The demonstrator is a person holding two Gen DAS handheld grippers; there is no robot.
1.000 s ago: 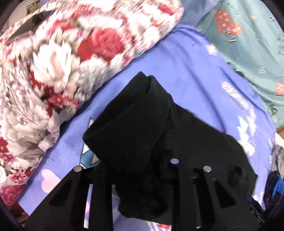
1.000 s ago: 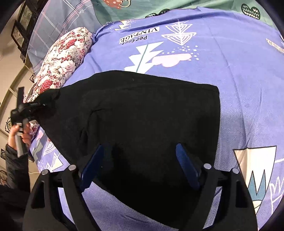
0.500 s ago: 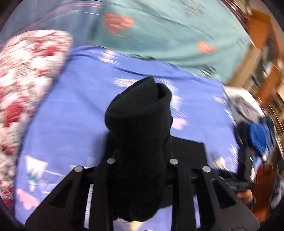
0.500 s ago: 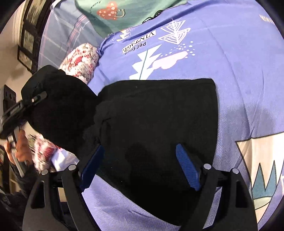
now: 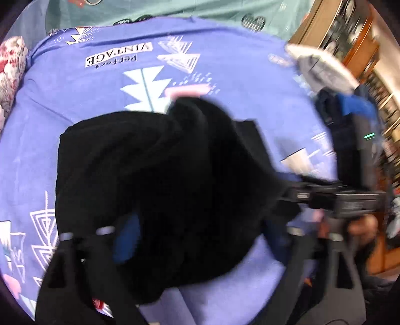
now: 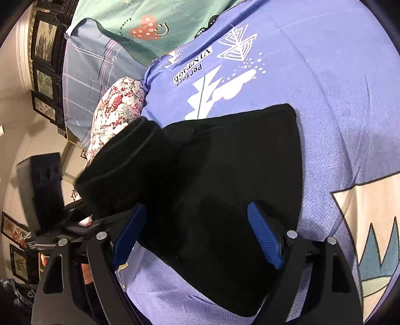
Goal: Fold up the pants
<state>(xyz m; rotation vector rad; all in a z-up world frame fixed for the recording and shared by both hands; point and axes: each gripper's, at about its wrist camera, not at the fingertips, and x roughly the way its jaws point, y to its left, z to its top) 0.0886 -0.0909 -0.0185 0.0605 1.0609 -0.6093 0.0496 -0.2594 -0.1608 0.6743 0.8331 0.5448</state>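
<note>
In our right wrist view, our right gripper (image 6: 197, 237) has its two blue pads (image 6: 265, 242) spread wide with nothing pinched between them, hovering over the near part of the black pants (image 6: 232, 180). The pants lie across the centre of that frame on the blue printed bedsheet (image 6: 337, 100). At the left, one end of the pants rises off the sheet as a thick folded roll, held up by our left gripper (image 6: 50, 200). In our left wrist view the picture is blurred; our left gripper (image 5: 200, 235) shows a blue pad (image 5: 126, 240) at lower left, with black cloth bunched across the gap, so we cannot tell how firmly its fingers close. The floral pillow (image 6: 117, 112) sits at upper left beside the sheet, and a green blanket (image 6: 140, 22) lies along the top.
</note>
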